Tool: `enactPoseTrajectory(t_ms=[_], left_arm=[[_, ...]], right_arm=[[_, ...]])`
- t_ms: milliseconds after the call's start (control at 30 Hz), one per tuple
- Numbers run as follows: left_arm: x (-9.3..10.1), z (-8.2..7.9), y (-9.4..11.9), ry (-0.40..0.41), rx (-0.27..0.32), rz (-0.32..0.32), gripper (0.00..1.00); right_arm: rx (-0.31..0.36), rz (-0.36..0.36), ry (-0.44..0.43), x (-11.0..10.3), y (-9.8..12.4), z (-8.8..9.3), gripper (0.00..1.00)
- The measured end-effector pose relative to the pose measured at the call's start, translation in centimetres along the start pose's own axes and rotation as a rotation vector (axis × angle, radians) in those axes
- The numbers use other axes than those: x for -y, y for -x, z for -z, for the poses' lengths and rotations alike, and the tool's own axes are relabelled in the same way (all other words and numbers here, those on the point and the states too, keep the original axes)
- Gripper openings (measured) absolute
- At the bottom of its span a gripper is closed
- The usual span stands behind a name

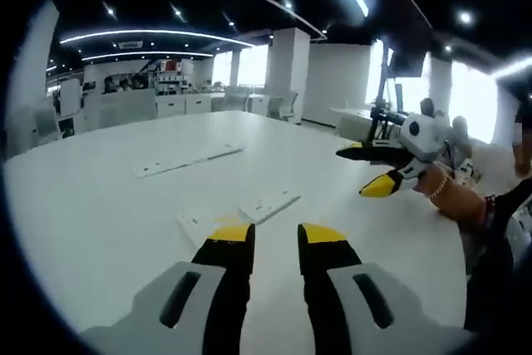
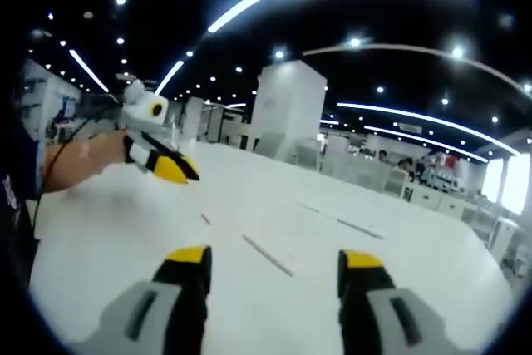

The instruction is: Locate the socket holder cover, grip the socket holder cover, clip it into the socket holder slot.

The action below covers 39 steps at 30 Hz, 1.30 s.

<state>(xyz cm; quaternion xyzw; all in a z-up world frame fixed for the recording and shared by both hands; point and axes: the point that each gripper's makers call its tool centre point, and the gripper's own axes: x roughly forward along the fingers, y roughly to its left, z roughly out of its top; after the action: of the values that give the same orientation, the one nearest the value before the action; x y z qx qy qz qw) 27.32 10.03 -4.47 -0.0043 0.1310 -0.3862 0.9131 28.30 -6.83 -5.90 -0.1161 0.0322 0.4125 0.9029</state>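
Both tongs hover over a smooth white worktop (image 1: 100, 205). The left tongs (image 1: 276, 243) stand slightly parted, empty; the right tongs (image 2: 272, 262) gape wide, empty. Just ahead of the left tips lies a flat white rectangular socket holder cover (image 1: 269, 204). A longer white strip (image 1: 189, 160) rests farther off.

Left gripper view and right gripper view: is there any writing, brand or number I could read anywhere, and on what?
None can be read.
White flat parts on the table: no legible marking.
Far shelves: coloured items, too small and blurred to read.
Left gripper and right gripper: no label visible on the fingers.
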Motion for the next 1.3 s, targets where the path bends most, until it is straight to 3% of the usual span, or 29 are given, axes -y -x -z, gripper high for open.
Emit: enactPoseTrajectory(t_ms=[200, 500, 667, 867, 1300], left_arm=[[-0.7, -1.4, 2.7, -0.047, 0.148, -0.019, 0.32], [-2.3, -2.0, 5.8, -0.104, 0.309, -0.06, 0.47], [-3.0, -1.3, 6.3, -0.094, 0.327, -0.065, 0.5], [-3.2, -0.9, 6.8, -0.094, 0.372, -0.041, 0.7], [-3.0, 1.3, 5.9, -0.1, 0.312, -0.03, 0.77]], right_arm=[[0.075, -0.02, -0.001, -0.1, 0.7, -1.5, 0.64], [0.161, -0.054, 0.026, -0.1, 1.4, -2.8, 0.72], [0.169, -0.069, 0.025, -0.2, 1.2, -2.5, 0.75], [0.196, -0.089, 0.005, -0.3, 0.9, -2.1, 0.84], [0.149, -0.086, 0.009, -0.6, -0.2, -0.1, 0.95]])
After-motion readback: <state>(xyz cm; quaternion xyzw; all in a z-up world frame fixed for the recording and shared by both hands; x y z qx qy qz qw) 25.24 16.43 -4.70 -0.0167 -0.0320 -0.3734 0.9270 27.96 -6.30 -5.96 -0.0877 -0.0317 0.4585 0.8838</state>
